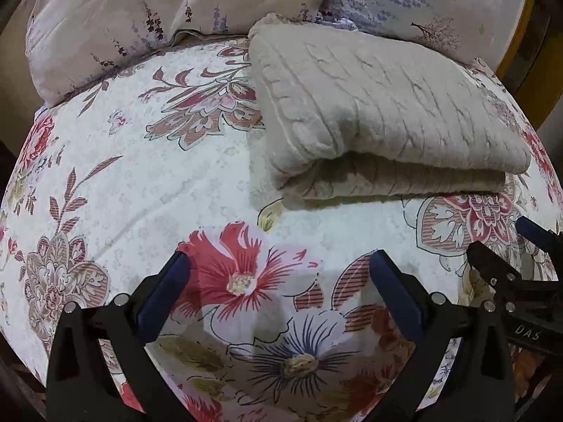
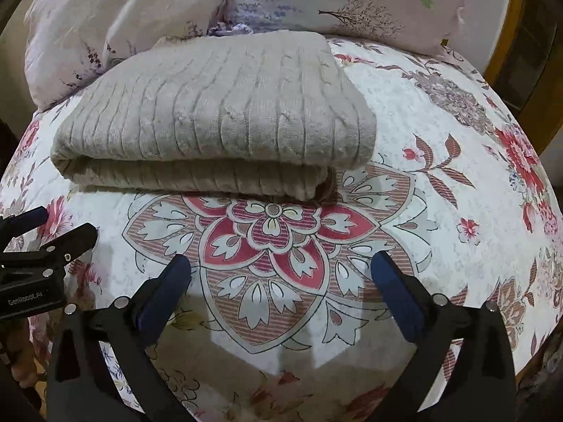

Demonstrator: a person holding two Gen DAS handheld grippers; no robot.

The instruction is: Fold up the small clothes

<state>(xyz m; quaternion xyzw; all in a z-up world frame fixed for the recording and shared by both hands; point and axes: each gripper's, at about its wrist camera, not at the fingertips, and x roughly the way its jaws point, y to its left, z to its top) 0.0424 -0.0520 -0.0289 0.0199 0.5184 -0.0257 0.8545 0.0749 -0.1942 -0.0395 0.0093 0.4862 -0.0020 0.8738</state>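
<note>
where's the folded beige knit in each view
Left wrist: the knit sits upper right, its folded edge facing the camera.
Right wrist: the knit sits upper left of centre, just beyond the open right gripper.
Shared landmark: the red flower medallion on the bedspread, in front of the knit; low right in the left view.

The folded garment (image 1: 380,105) is plain beige with a ribbed, cable-like texture. The bedsheet (image 1: 140,176) under it is white with red, pink and brown flowers. The 2 far pillows (image 2: 352,7) are pale lilac with purple sprigs. Both grippers' fingers (image 1: 165,292) carry blue pads on black frames.
</note>
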